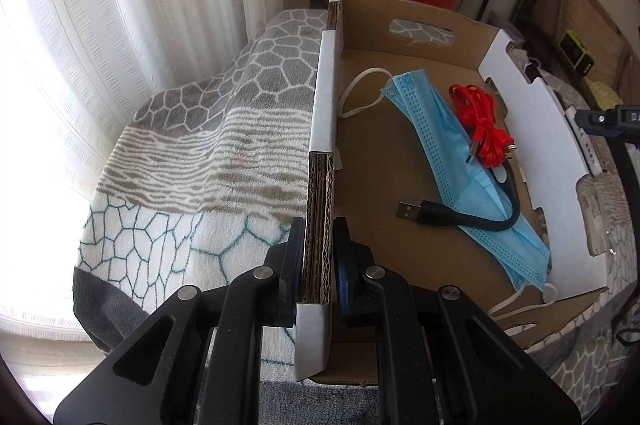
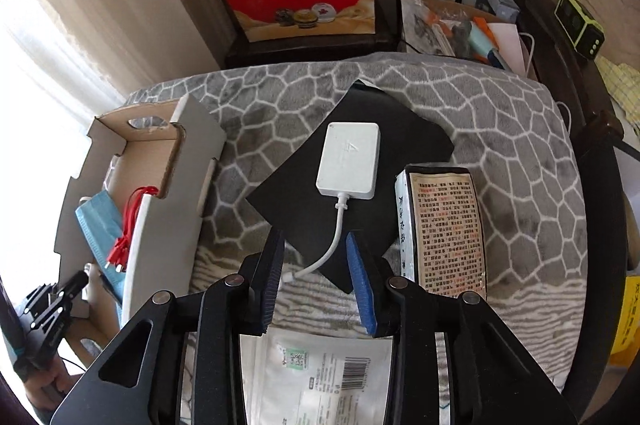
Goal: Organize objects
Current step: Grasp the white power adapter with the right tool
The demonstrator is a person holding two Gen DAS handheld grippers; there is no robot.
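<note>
Left gripper (image 1: pixel 318 257) clamps box wall (image 1: pixel 322 129); right gripper (image 2: pixel 316 277) gapes.

One cardboard box (image 1: pixel 420 25) sits on the blanket's left side. Inside it lie one blue face mask (image 1: pixel 452 153), one red cable (image 1: pixel 480 125) and one black USB cable (image 1: pixel 452 217). On the blanket (image 2: pixel 500 129) lie one white adapter (image 2: pixel 350 161), one black sheet (image 2: pixel 400 129), one text-printed packet (image 2: pixel 448 225) and one white barcoded pouch (image 2: pixel 320 373).
</note>
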